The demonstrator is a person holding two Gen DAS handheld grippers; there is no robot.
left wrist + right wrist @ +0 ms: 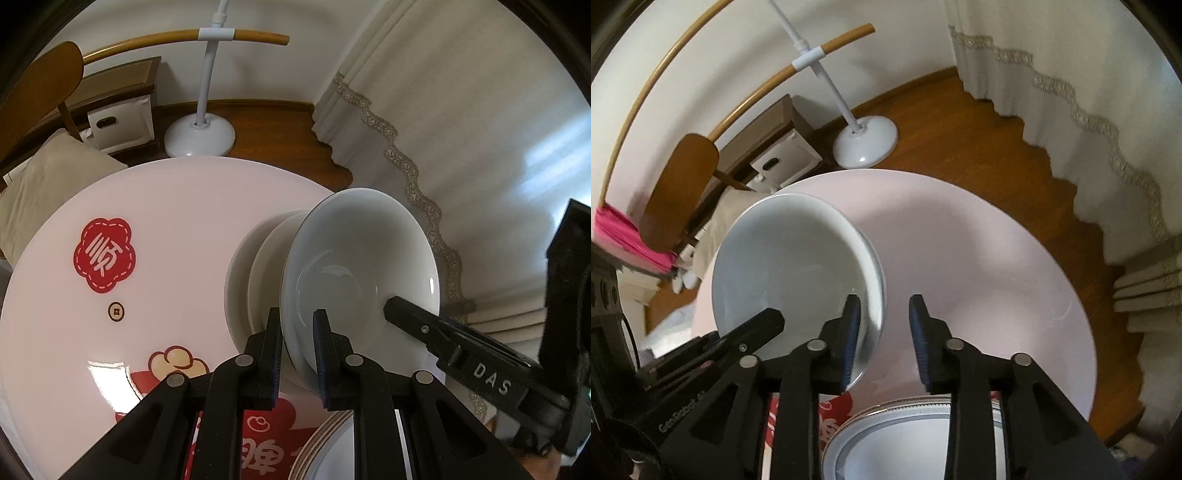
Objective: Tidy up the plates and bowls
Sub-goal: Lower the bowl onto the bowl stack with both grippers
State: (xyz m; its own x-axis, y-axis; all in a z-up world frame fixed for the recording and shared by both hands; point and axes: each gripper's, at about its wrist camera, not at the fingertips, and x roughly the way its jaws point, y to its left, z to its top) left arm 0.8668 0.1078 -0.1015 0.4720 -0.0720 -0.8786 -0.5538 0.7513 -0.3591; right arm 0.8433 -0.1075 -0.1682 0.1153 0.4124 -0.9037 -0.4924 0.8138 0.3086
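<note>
With the left gripper (298, 354) pinching the tilted white bowl's (364, 258) rim above the pink table (177, 206) and the right gripper (884, 343) spread beside it, that single edge-hold could slip, dropping the bowl.

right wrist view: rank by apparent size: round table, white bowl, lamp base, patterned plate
1. round table
2. white bowl, close to the camera, so it looks inflated
3. patterned plate, cut off by the frame, so its rank is unsure
4. lamp base, farthest away
</note>
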